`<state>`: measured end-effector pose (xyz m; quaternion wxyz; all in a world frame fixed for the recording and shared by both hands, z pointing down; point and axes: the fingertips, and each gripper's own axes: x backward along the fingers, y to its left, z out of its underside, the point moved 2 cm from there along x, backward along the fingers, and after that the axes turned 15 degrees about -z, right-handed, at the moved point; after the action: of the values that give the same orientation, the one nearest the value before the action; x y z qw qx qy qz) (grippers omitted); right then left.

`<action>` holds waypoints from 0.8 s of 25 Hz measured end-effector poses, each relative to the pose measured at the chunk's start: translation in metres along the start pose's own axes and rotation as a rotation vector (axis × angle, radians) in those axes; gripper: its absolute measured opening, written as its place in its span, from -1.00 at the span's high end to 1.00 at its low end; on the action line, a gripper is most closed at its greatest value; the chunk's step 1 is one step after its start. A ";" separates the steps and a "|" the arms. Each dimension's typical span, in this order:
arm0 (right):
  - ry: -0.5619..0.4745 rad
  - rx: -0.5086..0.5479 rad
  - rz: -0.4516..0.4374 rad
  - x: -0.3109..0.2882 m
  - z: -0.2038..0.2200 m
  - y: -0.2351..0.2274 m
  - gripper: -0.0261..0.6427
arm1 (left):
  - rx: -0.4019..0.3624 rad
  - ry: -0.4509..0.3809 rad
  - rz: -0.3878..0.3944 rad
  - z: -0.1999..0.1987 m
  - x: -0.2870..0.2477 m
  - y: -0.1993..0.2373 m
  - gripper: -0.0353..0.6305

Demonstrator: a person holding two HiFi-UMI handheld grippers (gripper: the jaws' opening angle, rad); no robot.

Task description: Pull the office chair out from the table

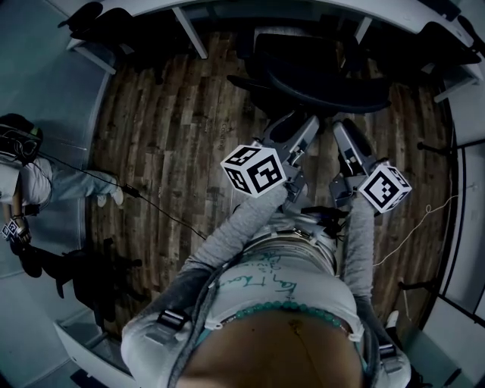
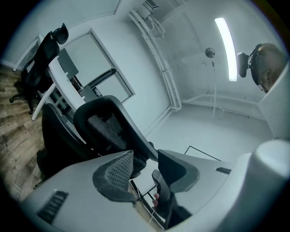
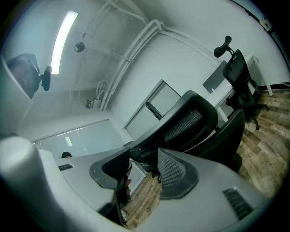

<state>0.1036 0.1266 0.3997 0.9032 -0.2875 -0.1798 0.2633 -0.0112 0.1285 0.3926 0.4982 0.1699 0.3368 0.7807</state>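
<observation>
The black mesh-backed office chair (image 1: pixel 326 68) stands pushed under the white table (image 1: pixel 409 11) at the top of the head view. Both grippers point level at its backrest. My left gripper (image 1: pixel 303 129) reaches the backrest's curved upper rim from the left, and my right gripper (image 1: pixel 342 132) does so just beside it. In the left gripper view the chair (image 2: pixel 106 127) fills the left side, and its rim runs down into the gap of the left gripper (image 2: pixel 142 174). In the right gripper view the chair (image 3: pixel 190 122) rim lies at the tips of the right gripper (image 3: pixel 140 170). Both pairs of jaws stand apart, with no pad visibly pressing.
A white table leg (image 1: pixel 189 32) slants down left of the chair. Other black chairs stand at the far left (image 1: pixel 98 19) and far right (image 1: pixel 447 38). A person (image 1: pixel 23 182) is at the left edge, and a cable (image 1: pixel 151 201) crosses the wooden floor (image 1: pixel 174 136).
</observation>
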 end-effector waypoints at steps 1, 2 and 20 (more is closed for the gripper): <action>0.006 0.005 0.006 0.001 0.003 0.001 0.35 | -0.010 0.004 0.003 0.001 0.002 0.000 0.35; 0.015 0.014 0.015 0.002 0.007 0.002 0.40 | -0.020 0.009 0.006 0.003 0.004 0.001 0.39; 0.087 0.031 0.016 0.005 0.036 0.010 0.83 | -0.137 0.083 0.014 0.032 0.014 -0.006 0.86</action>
<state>0.0865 0.1518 0.4218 0.9123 -0.2863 -0.1339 0.2605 0.0055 0.1539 0.4103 0.4888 0.1053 0.3016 0.8118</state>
